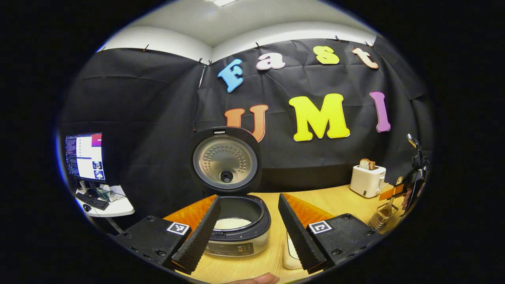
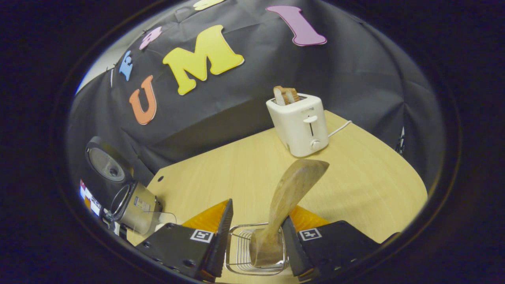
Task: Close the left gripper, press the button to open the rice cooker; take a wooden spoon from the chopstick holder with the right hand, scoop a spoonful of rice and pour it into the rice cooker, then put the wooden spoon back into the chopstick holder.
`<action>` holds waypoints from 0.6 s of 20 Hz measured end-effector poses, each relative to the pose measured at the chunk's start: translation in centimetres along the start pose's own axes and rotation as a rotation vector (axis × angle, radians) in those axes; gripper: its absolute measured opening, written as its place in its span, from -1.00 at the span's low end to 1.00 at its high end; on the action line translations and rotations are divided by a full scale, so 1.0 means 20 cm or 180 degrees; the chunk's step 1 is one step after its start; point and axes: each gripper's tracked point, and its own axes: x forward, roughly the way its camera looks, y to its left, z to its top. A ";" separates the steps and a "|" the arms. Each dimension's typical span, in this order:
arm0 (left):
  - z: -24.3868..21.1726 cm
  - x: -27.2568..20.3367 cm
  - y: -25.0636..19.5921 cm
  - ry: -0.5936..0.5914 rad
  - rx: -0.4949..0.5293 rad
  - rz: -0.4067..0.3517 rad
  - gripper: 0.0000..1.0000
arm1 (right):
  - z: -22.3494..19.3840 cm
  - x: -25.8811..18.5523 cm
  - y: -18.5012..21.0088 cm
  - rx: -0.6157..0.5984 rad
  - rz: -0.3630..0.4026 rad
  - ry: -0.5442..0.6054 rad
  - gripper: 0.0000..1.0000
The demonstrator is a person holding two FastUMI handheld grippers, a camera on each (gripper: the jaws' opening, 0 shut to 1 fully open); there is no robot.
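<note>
**Spoon at the holder, cooker open**

Left gripper view: the left gripper (image 1: 248, 228) hangs with jaws spread wide before the cooker (image 1: 236, 228), whose lid (image 1: 225, 161) stands up; white rice lies in the pot. The holder (image 1: 382, 217) sits far right, near the toaster (image 1: 367, 180).

Right gripper view: the right gripper (image 2: 256, 244) straddles the holder (image 2: 240, 252), jaws apart, not pressing the spoon (image 2: 286, 205). The spoon stands in the holder, long axis leaning up and right toward the toaster (image 2: 300, 122). Judged step: either taking the spoon or returning it; I cannot tell which. If taking, close squarely on the spoon, then lift.
</note>
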 end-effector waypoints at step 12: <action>0.39 0.12 0.06 -0.0311 -0.0089 0.0039 0.87 | 0.19 -0.26 0.06 -0.0031 0.0329 -0.0442 0.82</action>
